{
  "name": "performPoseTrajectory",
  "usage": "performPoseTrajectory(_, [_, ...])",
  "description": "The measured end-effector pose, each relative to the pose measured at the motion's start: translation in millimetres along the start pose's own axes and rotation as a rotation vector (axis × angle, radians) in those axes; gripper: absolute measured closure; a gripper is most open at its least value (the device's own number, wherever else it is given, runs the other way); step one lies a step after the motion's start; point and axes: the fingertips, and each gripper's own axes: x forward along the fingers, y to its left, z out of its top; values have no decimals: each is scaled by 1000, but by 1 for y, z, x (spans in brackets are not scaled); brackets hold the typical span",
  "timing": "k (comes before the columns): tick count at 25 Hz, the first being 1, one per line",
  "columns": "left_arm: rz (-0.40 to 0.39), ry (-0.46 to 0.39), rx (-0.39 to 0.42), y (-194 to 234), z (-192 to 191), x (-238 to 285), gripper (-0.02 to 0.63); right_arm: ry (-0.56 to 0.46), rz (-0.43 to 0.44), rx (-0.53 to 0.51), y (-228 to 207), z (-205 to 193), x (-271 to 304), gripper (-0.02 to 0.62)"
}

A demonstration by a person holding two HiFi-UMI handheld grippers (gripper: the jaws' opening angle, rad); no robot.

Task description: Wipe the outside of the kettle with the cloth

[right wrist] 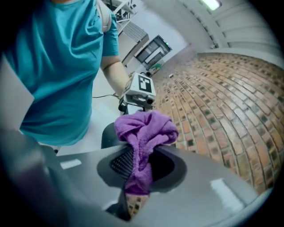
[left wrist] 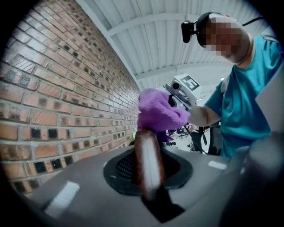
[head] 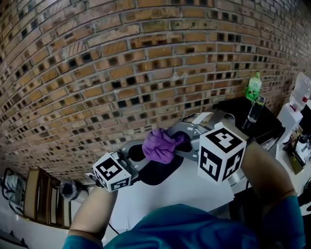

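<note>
Left gripper (head: 132, 154) clamped, right gripper (head: 187, 141) clamped

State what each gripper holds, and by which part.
The right gripper pinches the purple cloth by a hanging fold, the rest bunched above. The left gripper clamps a narrow brown bar, probably the kettle's handle; where along it is unclear.

A wall of brown and tan bricks (head: 146, 58) rises just beyond the left hand-held gripper (head: 132, 154) and the right hand-held gripper (head: 188, 140). Beneath both lies a white table (head: 184, 189). A wooden slatted frame (head: 41, 197) stands well off beside the left one. Overhead, a white beamed ceiling (left wrist: 164, 44) carries a strip light (right wrist: 210, 4).
</note>
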Motion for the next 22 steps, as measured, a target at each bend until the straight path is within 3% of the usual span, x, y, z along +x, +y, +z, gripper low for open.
performPoseTrajectory(3, [23,-51,-62,10,5,-10,529,-35,44,17,24,-5,1,528])
performPoseTrajectory(6, [44,-85,-69,20,11,-21,529,-215,-27,138,13,-7,-20,528])
performPoseTrajectory(7, [51,-112,-88,24,15,-27,529,-310,-76,225,4,-11,-33,528])
performPoseTrajectory(11, [61,-290,-200,38,45,-52,529,-712,-270,768,-18,-61,-57,528])
performPoseTrajectory(15, [50,-432,-267,43,77,-58,529,-917,-288,953,-2,-73,-32,528])
performPoseTrajectory(17, [67,-467,-285,47,87,-60,529,-959,-277,993,7,-71,-23,528])
performPoseTrajectory(22, [137,-513,-293,63,102,-66,528,-849,-133,1010,61,-63,23,528])
